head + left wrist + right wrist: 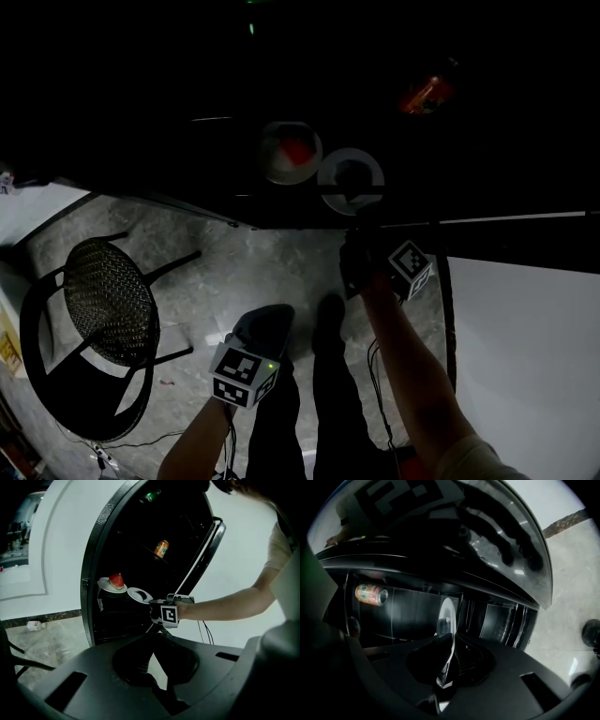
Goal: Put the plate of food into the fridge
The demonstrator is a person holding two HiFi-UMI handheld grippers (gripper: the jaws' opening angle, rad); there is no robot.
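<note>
Right gripper [450,641] is clamped on the near rim of a white plate [446,613], the rim running edge-on between the two jaws. That plate sits at the mouth of the open fridge [93,564], over the front of a dark shelf; whether it rests there or hangs just above cannot be told. Something dark lies at its centre, not identifiable in this light. Left gripper [153,637] hangs low, well back from the fridge, its jaws drawn together at the tips with nothing between them. Just beside the held plate, further along the same shelf, stands a second plate [112,582] carrying a red wedge of food; an orange can [161,548] lies higher inside. Judgement: placement is nearly done, release outstanding. Risks noted: the grip is on one rim only, so any roll of the wrist could tip the plate and shed its load; a sideways push could strike the neighbouring plate; letting go with the plate too near the shelf's front edge could drop it to the floor.
</note>
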